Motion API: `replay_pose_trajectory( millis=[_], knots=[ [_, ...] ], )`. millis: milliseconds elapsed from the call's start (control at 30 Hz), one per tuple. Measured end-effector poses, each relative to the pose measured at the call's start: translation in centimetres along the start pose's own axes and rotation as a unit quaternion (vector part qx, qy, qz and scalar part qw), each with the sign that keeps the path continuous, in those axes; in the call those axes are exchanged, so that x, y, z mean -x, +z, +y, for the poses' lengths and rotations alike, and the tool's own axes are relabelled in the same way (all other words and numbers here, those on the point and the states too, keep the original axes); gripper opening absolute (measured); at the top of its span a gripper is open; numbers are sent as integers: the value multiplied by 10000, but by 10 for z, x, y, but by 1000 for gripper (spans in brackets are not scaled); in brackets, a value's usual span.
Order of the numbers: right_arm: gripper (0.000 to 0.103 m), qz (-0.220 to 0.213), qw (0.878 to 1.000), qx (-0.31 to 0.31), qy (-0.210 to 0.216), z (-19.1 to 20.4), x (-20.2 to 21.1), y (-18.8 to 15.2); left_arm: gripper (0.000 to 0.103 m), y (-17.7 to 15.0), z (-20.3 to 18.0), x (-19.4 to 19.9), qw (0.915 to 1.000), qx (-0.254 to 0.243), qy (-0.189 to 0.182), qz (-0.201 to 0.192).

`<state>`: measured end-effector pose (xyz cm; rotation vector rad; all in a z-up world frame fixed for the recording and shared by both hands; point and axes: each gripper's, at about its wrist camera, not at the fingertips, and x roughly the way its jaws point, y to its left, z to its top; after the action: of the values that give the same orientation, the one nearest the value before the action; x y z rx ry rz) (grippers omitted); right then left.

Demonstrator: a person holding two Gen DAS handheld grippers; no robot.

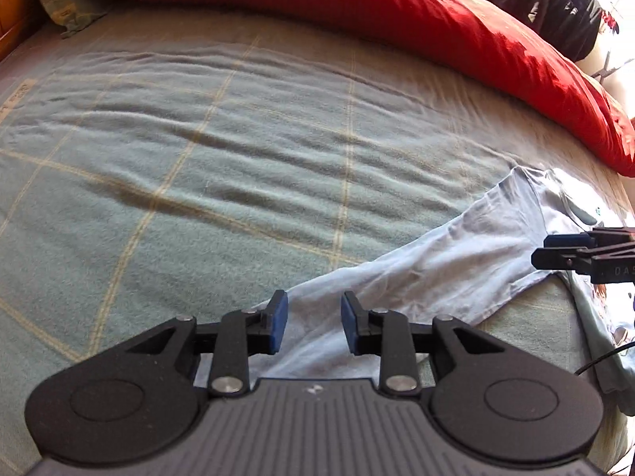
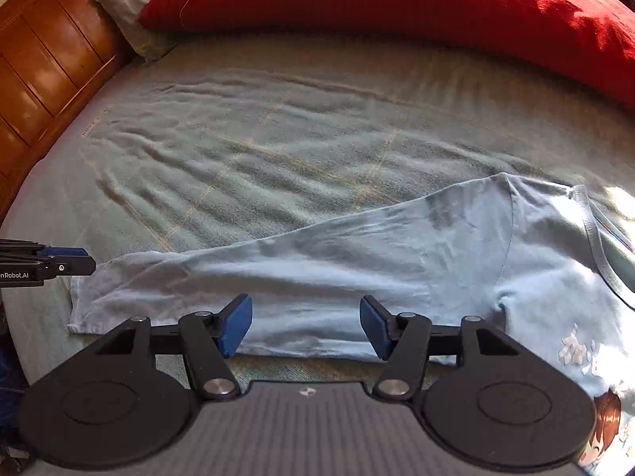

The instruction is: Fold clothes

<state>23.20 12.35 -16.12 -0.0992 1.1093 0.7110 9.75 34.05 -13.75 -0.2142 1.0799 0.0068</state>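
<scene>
Both grippers released: left gripper (image 1: 313, 323) and right gripper (image 2: 306, 327) hover over the light-blue t-shirt's (image 2: 357, 261) sleeve, lower frame. Sleeve fold underway; next I re-grip its edge.

A wide bed (image 1: 198, 139) fills the room, spread with a grey-green blanket (image 2: 278, 150) crossed by thin yellow lines and rumpled into long creases. A big red duvet (image 2: 397, 12) is heaped along the far side, with a grey pillow (image 2: 127, 12) poking out beside it. A brown wooden headboard (image 2: 43, 55) of panelled boards stands at the left. Dark clothes (image 1: 555, 4) hang at the far right, where hard sunlight falls in bright patches.
</scene>
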Motion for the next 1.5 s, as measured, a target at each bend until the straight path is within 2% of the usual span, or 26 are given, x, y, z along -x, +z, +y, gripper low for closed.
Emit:
replay_pose_trajectory(
  millis=[67, 100, 200, 300, 433, 500, 567, 600, 833, 900, 1033, 1167, 1200, 1233, 1333, 1367, 1433, 1500],
  knots=[
    [65, 40, 9997, 175, 172, 5, -18, 17, 28, 9, -1, -12, 10000, -16, 31, 70],
    [65, 101, 9994, 240, 226, 7, -26, 24, 24, 13, -1, -14, 9999, -3, 51, 89],
    [64, 238, 9971, 603, 388, 22, -38, 36, 28, 12, -1, -11, 9994, -32, -289, 169],
    [64, 358, 9945, 702, 695, 33, -48, 38, 29, 4, 6, -15, 9974, 146, -578, 396],
    [64, 477, 9925, 616, 939, 42, -73, 40, 28, -14, 20, -39, 9945, 505, -468, 786],
    [64, 592, 9911, 520, 1076, 45, -85, 40, 30, -21, 25, -41, 9937, 633, -523, 765],
    [64, 901, 9898, 603, 928, 47, -95, 30, 31, -24, 25, -39, 9931, 634, -550, 814],
    [64, 924, 9896, 642, 902, 46, -95, 25, 31, -24, 25, -37, 9929, 613, -559, 848],
    [63, 642, 9929, 478, 883, 41, -65, 24, 30, 10, 14, -32, 9973, -139, -490, 528],
    [63, 599, 9936, 395, 872, 39, -62, 22, 30, 21, 9, -46, 9954, -413, -569, 654],
    [63, 635, 9938, 353, 846, 36, -59, 18, 27, 21, -12, -67, 9844, -1332, -522, 1024],
    [63, 643, 9945, 359, 747, 31, -52, 11, 26, 9, -37, -67, 9672, -2306, -225, 1036],
    [63, 639, 9948, 357, 712, 30, -50, 10, 16, 7, -40, -66, 9661, -2357, -229, 1026],
    [63, 646, 9950, 331, 687, 29, -50, 9, 0, 6, -43, -65, 9656, -2394, -210, 994],
    [63, 607, 9958, 244, 647, 24, -45, 6, 0, 5, -47, -53, 9677, -2427, 6, 679],
    [63, 545, 9962, 249, 635, 23, -43, 7, 0, 8, -42, -49, 9709, -2295, -62, 678],
    [63, 359, 9973, 311, 566, 23, -38, 9, 10, 13, -29, -47, 9782, -1903, -159, 819],
    [63, 272, 9977, 332, 534, 21, -39, 14, 9, 14, -19, -39, 9835, -1656, -170, 703]
  ],
)
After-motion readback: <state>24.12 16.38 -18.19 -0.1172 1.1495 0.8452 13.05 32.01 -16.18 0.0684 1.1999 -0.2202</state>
